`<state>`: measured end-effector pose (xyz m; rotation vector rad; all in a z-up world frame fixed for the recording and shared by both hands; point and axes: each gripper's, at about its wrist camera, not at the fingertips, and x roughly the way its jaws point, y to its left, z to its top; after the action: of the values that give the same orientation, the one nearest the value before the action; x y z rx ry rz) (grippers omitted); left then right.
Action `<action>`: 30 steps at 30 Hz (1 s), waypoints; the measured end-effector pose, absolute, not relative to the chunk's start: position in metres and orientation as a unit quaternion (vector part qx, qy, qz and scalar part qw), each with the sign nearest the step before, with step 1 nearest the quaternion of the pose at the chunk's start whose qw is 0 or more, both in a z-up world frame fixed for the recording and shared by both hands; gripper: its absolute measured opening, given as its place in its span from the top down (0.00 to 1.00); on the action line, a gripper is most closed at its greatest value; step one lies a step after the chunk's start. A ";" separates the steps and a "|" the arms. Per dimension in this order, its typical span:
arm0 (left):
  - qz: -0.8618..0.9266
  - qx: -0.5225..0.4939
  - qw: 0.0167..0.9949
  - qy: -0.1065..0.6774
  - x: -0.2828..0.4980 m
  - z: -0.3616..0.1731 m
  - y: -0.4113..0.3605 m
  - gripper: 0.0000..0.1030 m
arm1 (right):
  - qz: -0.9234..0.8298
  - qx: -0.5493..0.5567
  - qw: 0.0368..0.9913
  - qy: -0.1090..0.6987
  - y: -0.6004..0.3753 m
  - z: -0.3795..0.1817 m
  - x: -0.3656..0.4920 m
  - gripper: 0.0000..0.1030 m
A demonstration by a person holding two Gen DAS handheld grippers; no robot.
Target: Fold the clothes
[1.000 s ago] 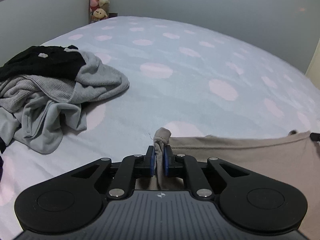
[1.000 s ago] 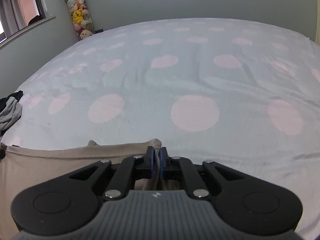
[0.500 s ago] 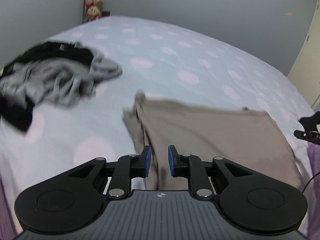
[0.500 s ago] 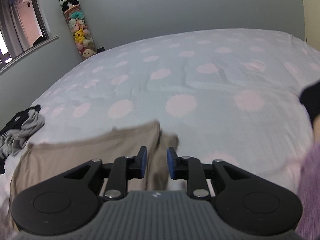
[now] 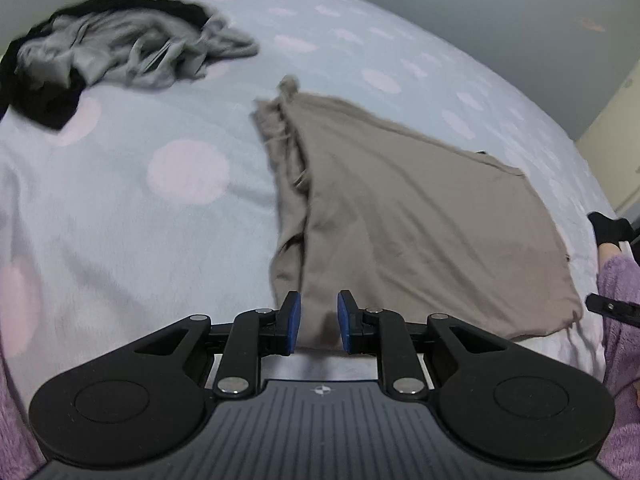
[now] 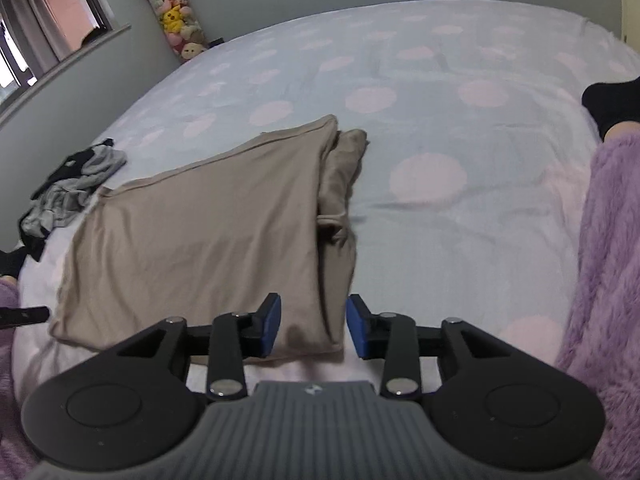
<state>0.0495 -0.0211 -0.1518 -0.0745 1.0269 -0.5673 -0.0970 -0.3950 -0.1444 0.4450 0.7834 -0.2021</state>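
A beige garment (image 5: 420, 216) lies spread flat on the dotted bed sheet (image 5: 132, 216), its left side bunched into a folded strip. My left gripper (image 5: 319, 322) hovers open over the garment's near left corner, nothing between its fingers. In the right wrist view the same beige garment (image 6: 208, 232) stretches away, with a folded sleeve strip along its right side. My right gripper (image 6: 313, 327) stands open above the near right corner, holding nothing.
A heap of grey and black clothes (image 5: 120, 52) lies at the far left of the bed, also seen small as the heap (image 6: 72, 188). Purple fleece sleeves (image 6: 612, 264) flank the views. A black sock (image 6: 608, 100) shows at right. Stuffed toys (image 6: 176, 20) hang at the far wall.
Both grippers let go of the beige garment's corners, opened, and pulled back toward the near edge. The garment now lies flat on the bed.
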 end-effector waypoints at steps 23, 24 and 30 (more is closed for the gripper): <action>-0.209 0.028 0.833 0.512 0.034 -0.157 -0.024 0.99 | -0.176 0.232 0.853 0.433 -0.400 -0.161 -0.103 1.00; -0.200 0.029 0.834 0.513 0.034 -0.156 -0.022 0.99 | -0.175 0.235 0.855 0.427 -0.401 -0.159 -0.105 1.00; -0.177 -0.016 0.850 0.496 0.037 -0.143 0.001 0.99 | -0.168 0.256 0.869 0.388 -0.406 -0.149 -0.116 0.95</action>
<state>0.0366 0.0006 -0.1427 -0.0341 1.0444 -0.3736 -0.1158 -0.4057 -0.1489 0.5346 0.8127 -0.3509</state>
